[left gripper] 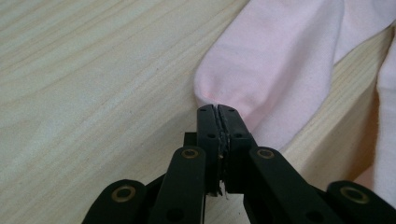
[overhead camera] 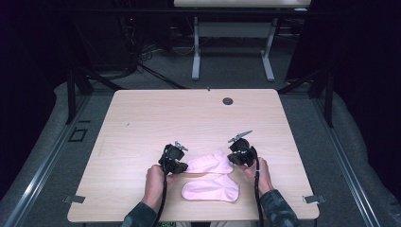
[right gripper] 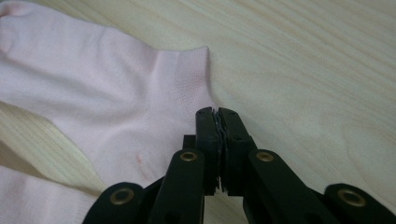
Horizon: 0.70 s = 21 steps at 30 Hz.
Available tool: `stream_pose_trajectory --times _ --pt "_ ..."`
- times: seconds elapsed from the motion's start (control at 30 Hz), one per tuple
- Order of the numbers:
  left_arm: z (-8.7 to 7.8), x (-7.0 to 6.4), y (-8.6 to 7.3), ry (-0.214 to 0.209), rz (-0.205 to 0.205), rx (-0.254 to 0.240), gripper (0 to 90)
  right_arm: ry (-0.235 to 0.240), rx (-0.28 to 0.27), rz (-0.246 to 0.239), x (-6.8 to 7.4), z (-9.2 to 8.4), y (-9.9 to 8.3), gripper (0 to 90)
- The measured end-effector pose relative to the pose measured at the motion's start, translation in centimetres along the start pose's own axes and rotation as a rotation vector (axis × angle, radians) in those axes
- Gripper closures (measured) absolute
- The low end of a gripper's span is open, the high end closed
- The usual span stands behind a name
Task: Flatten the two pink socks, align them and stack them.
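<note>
Nearest the desk (overhead camera: 142, 113) edge, a second pink sock (overhead camera: 211, 190) lying flat, untouched, likely waiting to be paired. Just beyond, the upper pink sock (overhead camera: 210, 163) pinched at both ends: left gripper (left gripper: 217, 110) with jaws shut on its rounded end, right gripper (right gripper: 216, 112) with jaws shut on the cuff edge, probably to lift and spread it evenly. Fabric inside each bite hidden by the black jaws; how much cloth caught hard to judge.
</note>
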State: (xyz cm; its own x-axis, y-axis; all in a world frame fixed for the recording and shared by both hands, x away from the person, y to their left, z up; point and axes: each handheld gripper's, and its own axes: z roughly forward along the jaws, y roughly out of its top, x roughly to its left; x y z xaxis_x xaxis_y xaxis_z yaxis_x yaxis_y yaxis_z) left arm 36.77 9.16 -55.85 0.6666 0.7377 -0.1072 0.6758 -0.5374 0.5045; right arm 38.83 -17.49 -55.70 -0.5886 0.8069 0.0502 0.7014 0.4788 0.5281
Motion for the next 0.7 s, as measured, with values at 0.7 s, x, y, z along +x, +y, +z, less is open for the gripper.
stream_pose_trajectory --times 0.7 --pt "-2.6 -0.1 0.0 -0.073 -0.022 -0.094 88.6 -0.012 -0.074 0.007 0.0 -3.5 0.0 88.3"
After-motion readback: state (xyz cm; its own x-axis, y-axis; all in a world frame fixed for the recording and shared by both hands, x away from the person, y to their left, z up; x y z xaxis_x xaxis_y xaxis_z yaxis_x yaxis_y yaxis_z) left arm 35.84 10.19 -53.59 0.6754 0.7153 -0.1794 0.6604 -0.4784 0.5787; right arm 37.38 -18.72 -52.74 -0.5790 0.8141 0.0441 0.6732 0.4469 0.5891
